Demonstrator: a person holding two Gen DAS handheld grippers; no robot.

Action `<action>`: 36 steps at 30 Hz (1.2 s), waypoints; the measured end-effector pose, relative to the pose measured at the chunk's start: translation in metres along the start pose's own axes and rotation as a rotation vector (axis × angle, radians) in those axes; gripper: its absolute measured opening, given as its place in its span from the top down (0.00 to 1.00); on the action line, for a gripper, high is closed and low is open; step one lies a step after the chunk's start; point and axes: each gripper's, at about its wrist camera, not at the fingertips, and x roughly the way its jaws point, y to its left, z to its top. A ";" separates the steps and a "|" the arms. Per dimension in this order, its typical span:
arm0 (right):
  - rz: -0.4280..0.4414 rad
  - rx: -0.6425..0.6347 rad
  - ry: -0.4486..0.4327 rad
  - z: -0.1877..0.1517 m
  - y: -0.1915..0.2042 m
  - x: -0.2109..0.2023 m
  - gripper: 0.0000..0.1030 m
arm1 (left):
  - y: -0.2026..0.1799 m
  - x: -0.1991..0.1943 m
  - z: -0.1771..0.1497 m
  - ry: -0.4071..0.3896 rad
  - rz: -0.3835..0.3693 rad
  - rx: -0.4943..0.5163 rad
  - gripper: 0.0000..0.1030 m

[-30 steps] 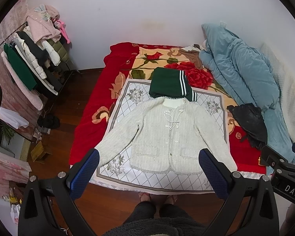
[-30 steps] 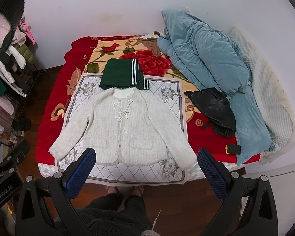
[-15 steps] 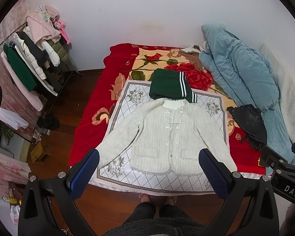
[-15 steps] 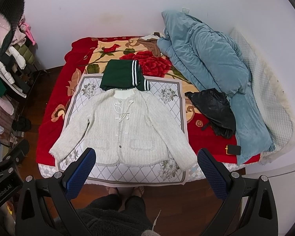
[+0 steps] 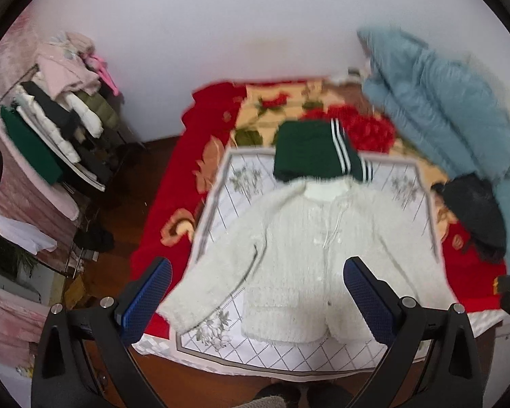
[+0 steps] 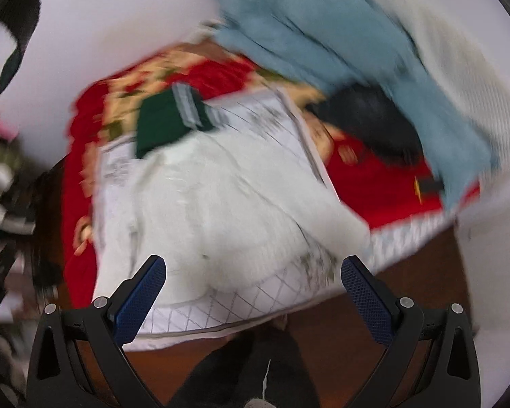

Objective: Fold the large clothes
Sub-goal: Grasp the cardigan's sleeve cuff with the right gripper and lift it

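Both claws wide, white cardigan (image 5: pixel 309 255) spread ahead

So on the bed (image 5: pixel 159 238) I count one white cardigan (image 5: pixel 306 255), one folded green garment (image 5: pixel 309 151), one patterned white cloth (image 5: pixel 241 357) under them, one blue duvet (image 5: pixel 442 102), and one black bag (image 5: pixel 472 210). One clothes rack (image 5: pixel 51 129) off to the side, too stacked to count.

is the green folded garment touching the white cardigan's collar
Touching. The left wrist view shows the green folded garment lying at the top of the white cardigan, its lower edge overlapping the collar with no mat showing between them.
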 end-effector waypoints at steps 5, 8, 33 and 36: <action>-0.003 0.329 0.132 -0.006 -0.099 0.131 0.26 | -0.051 0.093 -0.017 0.092 0.041 0.041 0.00; 0.035 0.515 0.187 -0.023 -0.157 0.211 0.26 | -0.085 0.149 -0.038 0.163 0.058 0.071 0.00; 0.443 1.245 -0.116 -0.117 -0.252 0.488 0.74 | -0.262 0.338 -0.102 0.395 0.041 0.112 0.00; 0.422 1.184 -0.166 -0.089 -0.249 0.469 0.91 | -0.259 0.335 -0.095 0.365 0.039 0.089 0.00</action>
